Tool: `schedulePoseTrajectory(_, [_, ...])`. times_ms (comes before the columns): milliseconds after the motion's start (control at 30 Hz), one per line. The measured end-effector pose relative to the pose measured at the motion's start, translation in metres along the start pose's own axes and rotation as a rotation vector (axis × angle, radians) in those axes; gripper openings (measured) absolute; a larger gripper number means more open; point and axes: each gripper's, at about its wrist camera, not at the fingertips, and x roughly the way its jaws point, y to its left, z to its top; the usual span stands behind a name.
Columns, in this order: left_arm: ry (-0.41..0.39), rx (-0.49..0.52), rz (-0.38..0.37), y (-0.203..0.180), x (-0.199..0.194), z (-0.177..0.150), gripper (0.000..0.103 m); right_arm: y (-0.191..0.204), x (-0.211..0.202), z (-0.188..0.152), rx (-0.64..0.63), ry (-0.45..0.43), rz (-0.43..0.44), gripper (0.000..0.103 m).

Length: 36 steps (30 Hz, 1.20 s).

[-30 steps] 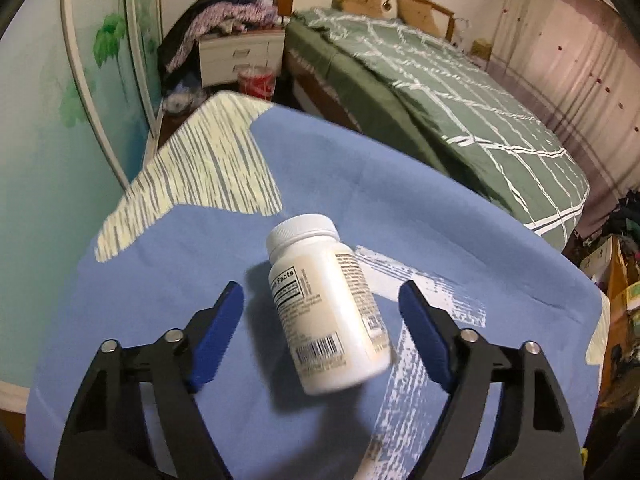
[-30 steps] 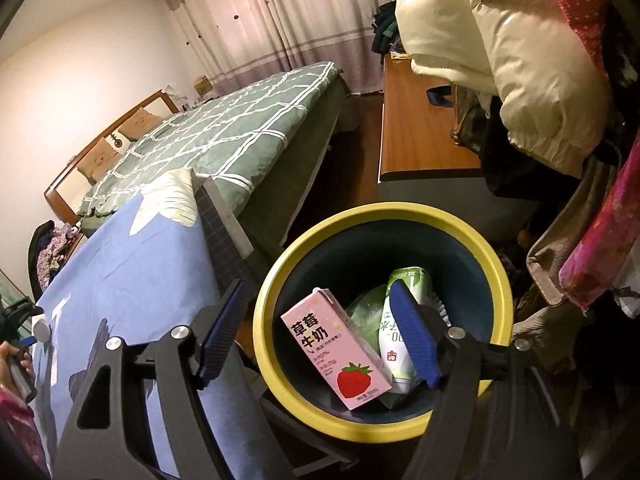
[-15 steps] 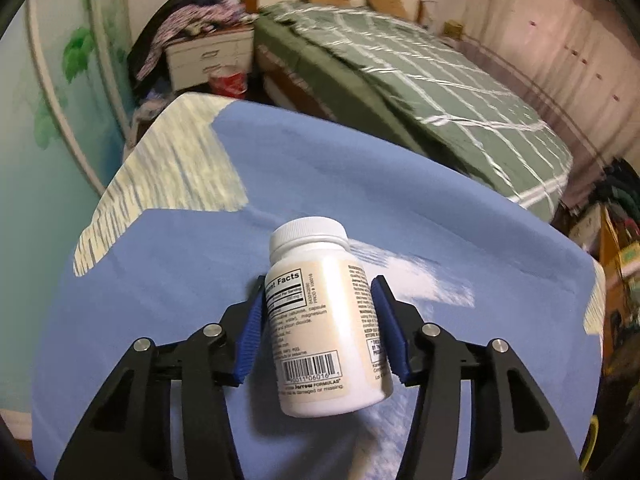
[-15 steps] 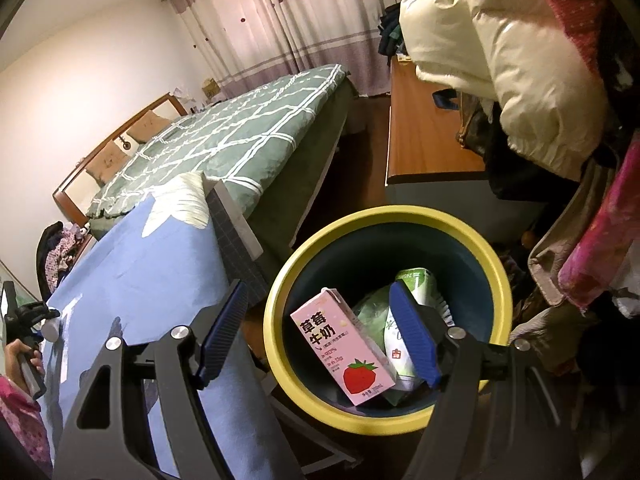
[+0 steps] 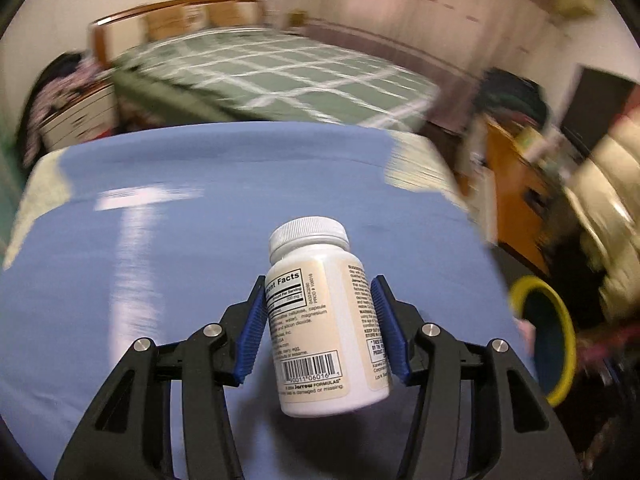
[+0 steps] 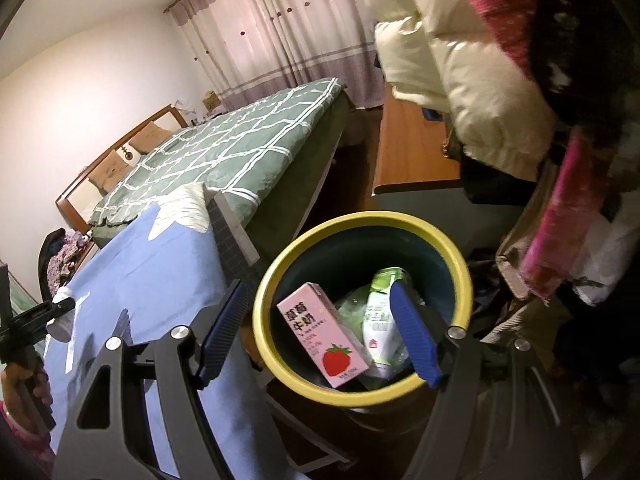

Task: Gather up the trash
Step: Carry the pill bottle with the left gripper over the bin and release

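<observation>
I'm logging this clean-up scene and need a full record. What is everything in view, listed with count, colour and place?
white plastic supplement bottle: 1, white with cream label, clamped in the left gripper above the blue cloth
blue cloth with pale patches: 1, covering the table
round bin with yellow rim: 1, dark blue inside, beside the table
pink strawberry milk carton: 1, inside the bin
green and white pouches: at least 2, inside the bin
bed with green checked cover: 1, beyond the table
cream puffy jacket: 1, hanging at upper right
wooden desk: 1, brown, behind the bin
left gripper: black, blue pads, shut on the bottle
right gripper: black, blue pads, open over the bin
</observation>
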Motion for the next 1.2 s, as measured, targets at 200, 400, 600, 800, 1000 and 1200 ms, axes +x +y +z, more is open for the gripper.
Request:
schedulePoseTrajectory(200, [0.046, 0.201, -0.187, -0.142, 0.006, -0.022, 0.052, -0.017, -0.016, -0.003, -0.002, -0.019, -0.029, 0.070])
schedulePoseTrajectory(400, [0.160, 0.346, -0.299, -0.259, 0.037, -0.053, 0.052, -0.031, -0.030, -0.001, -0.012, -0.047, -0.075, 0.070])
schedulePoseTrajectory(600, [0.238, 0.437, -0.293, -0.319, 0.085, -0.070, 0.052, -0.041, -0.040, -0.001, -0.024, -0.058, -0.111, 0.071])
schedulePoseTrajectory(800, [0.256, 0.489, -0.246, -0.335, 0.110, -0.074, 0.076, -0.045, -0.045, -0.001, -0.022, -0.063, -0.124, 0.072])
schedulePoseTrajectory(1000, [0.115, 0.457, -0.229, -0.296, 0.060, -0.058, 0.088, -0.033, -0.052, -0.003, -0.048, -0.068, -0.107, 0.073])
schedulePoseTrajectory(1200, [-0.136, 0.338, -0.159, -0.193, -0.050, -0.048, 0.098, -0.004, -0.057, -0.010, -0.104, -0.064, -0.048, 0.074])
